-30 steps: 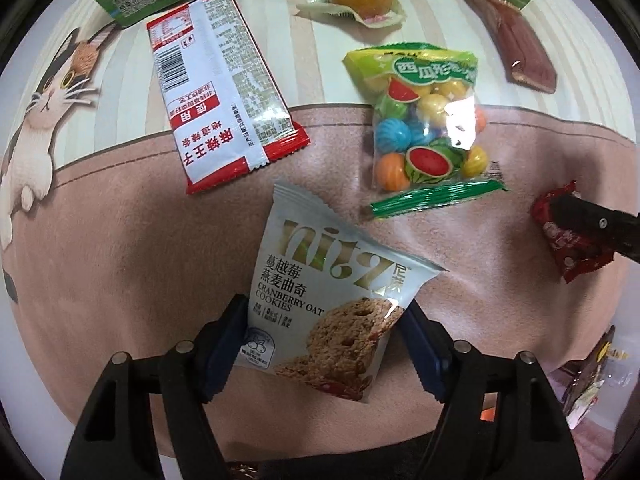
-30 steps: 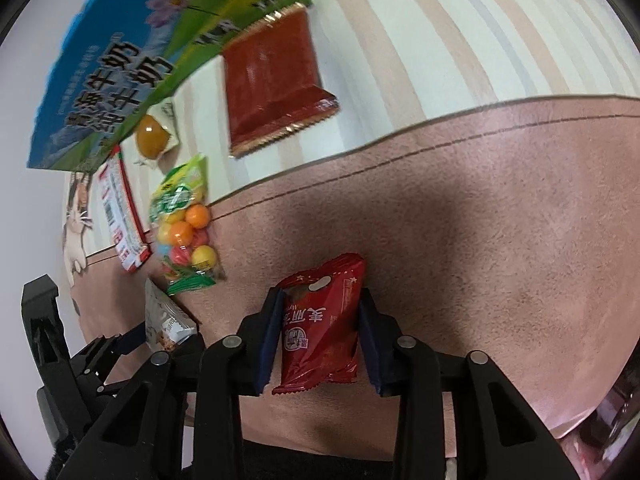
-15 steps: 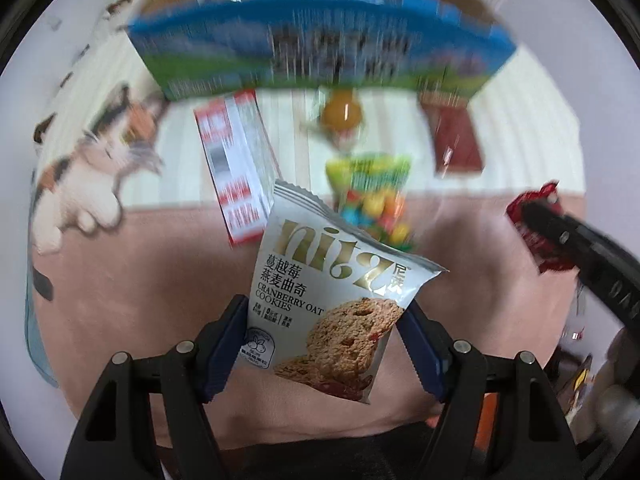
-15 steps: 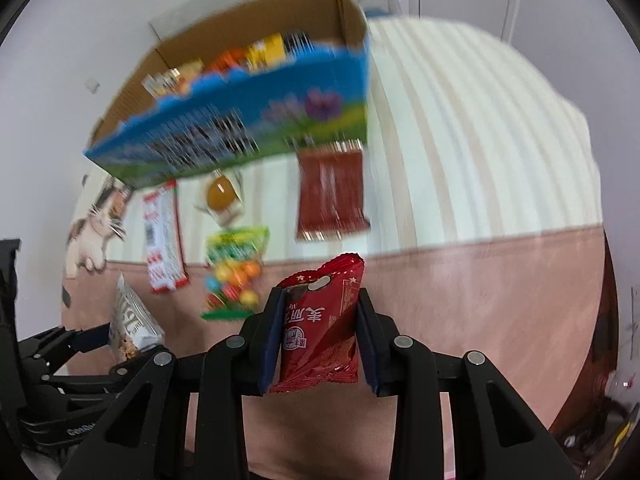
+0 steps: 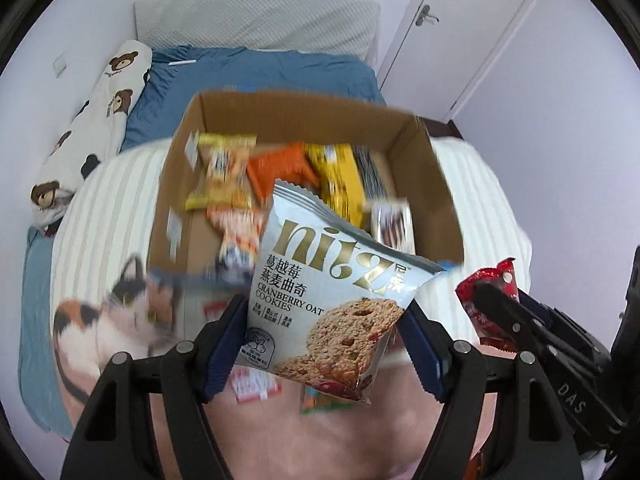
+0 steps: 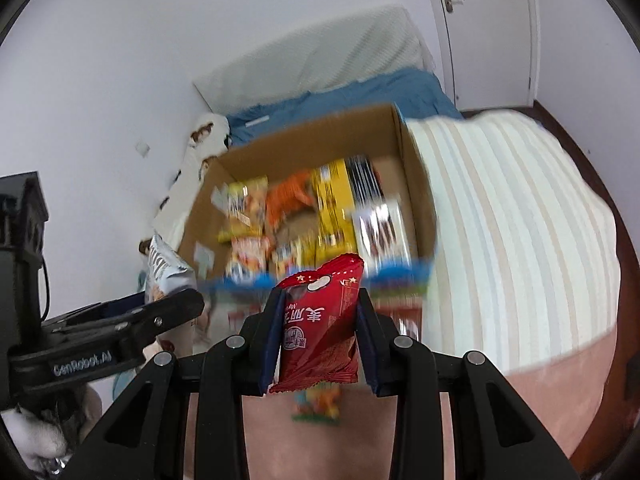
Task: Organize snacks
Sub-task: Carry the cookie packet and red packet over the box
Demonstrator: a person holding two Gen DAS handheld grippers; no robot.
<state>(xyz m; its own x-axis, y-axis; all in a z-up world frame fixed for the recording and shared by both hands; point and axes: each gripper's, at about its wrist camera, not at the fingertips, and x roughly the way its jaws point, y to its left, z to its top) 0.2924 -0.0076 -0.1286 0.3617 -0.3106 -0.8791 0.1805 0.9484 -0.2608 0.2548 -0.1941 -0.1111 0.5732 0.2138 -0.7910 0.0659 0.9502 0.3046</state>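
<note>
Left gripper (image 5: 324, 344) clenched on the silver cranberry oat cookie packet (image 5: 332, 304), pinched across its lower sides so the printed face stands upright and the sealed top edge points toward 12 o'clock. Right gripper (image 6: 318, 344) clamped on the red snack packet (image 6: 320, 328), narrow enough to need nearly closed jaws, gripped low so most of the bag rises clear above the pads. Both packets raised off the bedspread and aimed at the open cardboard box (image 5: 424, 184), at 12 o'clock in either view, presumably so each can be dropped over the near wall rather than pushed in. Inside the box, yellow and orange packets (image 5: 224, 172) lying flat and crowded toward 12 o'clock. More snacks lying blurred on the bed at 6 o'clock, partly hidden under the jaws, evidently awaiting collection.
</note>
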